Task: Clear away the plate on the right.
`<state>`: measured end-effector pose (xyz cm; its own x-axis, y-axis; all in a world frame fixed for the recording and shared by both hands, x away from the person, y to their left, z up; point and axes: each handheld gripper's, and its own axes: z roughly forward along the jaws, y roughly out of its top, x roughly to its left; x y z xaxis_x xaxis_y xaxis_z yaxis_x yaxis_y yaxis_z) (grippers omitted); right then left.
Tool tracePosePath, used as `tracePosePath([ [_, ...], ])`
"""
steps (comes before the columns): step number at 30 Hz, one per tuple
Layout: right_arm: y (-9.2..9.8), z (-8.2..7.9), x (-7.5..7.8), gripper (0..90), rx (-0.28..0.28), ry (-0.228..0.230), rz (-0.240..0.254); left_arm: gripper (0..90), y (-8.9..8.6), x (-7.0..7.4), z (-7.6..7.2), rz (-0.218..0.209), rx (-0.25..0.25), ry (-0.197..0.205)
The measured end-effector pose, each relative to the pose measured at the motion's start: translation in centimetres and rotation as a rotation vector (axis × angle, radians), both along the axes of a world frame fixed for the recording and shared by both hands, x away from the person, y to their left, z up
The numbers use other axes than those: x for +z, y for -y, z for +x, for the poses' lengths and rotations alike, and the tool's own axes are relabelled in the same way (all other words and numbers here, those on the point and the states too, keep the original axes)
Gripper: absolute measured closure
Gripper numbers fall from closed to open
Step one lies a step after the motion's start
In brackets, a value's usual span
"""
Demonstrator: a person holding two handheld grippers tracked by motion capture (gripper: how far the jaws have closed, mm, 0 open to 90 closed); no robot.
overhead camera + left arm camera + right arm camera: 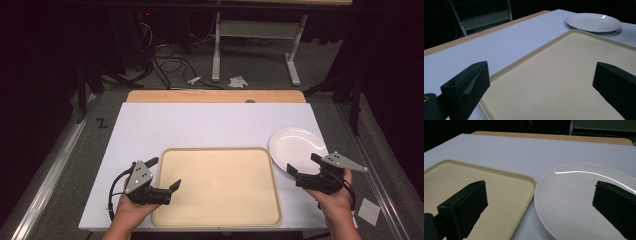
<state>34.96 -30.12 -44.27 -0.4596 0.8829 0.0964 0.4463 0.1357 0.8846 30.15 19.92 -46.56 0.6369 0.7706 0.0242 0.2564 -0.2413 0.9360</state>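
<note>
An empty beige tray (217,185) lies at the near middle of the white tabletop (200,125). An empty white plate (295,142) rests just past the tray's far right corner. My left gripper (164,173) stands open over the tray's left rim, with nothing between its jaws. In the left gripper view the left gripper (541,82) straddles the tray (564,75), and the plate (594,22) lies far off. My right gripper (303,163) is open at the plate's near edge. In the right gripper view the right gripper (540,200) spans the plate (579,202) and the tray corner (499,187).
A wooden strip (215,96) runs along the table's far edge. A small white paper scrap (369,210) lies off the table's near right corner. Cables and a desk frame (255,47) sit on the floor beyond.
</note>
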Motion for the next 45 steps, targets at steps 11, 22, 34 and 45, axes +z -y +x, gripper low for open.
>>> tracePosePath([
  [11, 3.4, 0.6, -0.6, 0.6, -0.103, -0.036, 0.016, 2.1, -0.1, 0.0, 0.1, -0.004, -0.001, 0.005],
  [22, 4.9, 0.8, -0.9, 0.5, -0.143, -0.067, 0.046, 2.4, -0.1, 0.0, 0.0, -0.009, 0.0, 0.018],
  [34, 6.1, 1.4, -1.9, 0.5, -0.18, -0.174, 0.137, 2.4, 0.0, -0.1, 0.0, -0.001, -0.013, 0.02],
  [45, 6.9, 1.7, -2.8, 0.5, -0.207, -0.24, 0.191, 2.4, 0.2, -0.2, 0.0, 0.006, -0.027, 0.014],
])
